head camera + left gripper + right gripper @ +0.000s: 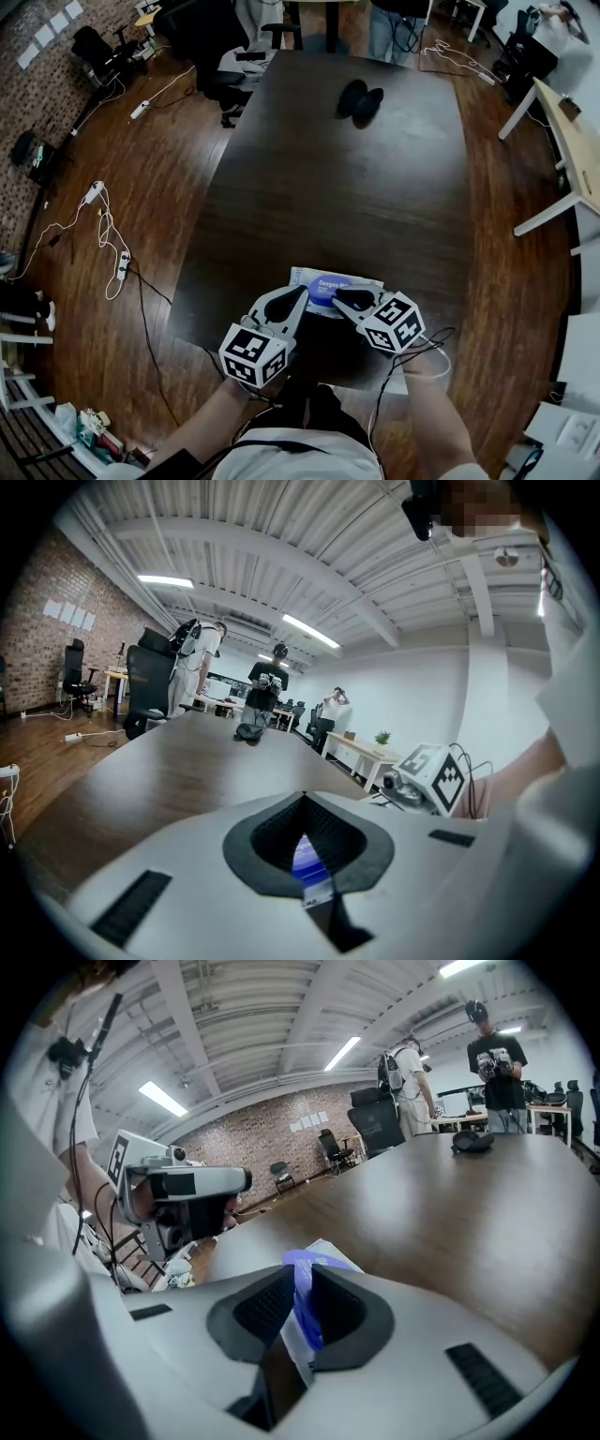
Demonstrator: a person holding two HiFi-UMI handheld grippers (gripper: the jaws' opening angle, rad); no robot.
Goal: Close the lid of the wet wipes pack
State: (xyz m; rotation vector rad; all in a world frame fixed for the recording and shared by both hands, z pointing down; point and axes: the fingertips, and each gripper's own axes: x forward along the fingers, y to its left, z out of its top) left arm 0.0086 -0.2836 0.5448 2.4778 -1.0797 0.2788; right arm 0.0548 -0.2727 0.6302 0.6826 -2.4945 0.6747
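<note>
At 9 o'clock from the dark table (pixel 328 187), a white cable (pixel 101 225) is lying in loops on the wooden floor. An office chair (pixel 223 80) is standing off the table's 11 o'clock corner.

The left gripper (pixel 298 295) is reaching in from 7 o'clock at the near edge of the table. In the left gripper view its jaws are standing almost together, pinching a thin edge of the wet wipes pack (pixel 307 857). Blue film and a small white tag are showing in the narrow slit between the pads.

The wet wipes pack (pixel 314 277) is lying flat at the 6 o'clock end of the table, just inside the near edge. It is sitting between the two grippers, and both are touching it.

The right gripper (pixel 349 298) is coming in from 5 o'clock. In the right gripper view its jaws are clamping the blue lid (pixel 302 1293), which is standing up on edge between the pads, raised off the pack. The left gripper's camera body (pixel 183 1190) is showing at 10 o'clock in that view.

A black object (pixel 359 98) is resting at the 12 o'clock end of the table, well apart from the pack. A person (pixel 495 1058) is standing beyond that end. A white desk (pixel 572 131) is standing at 2 o'clock, off to the table's right
</note>
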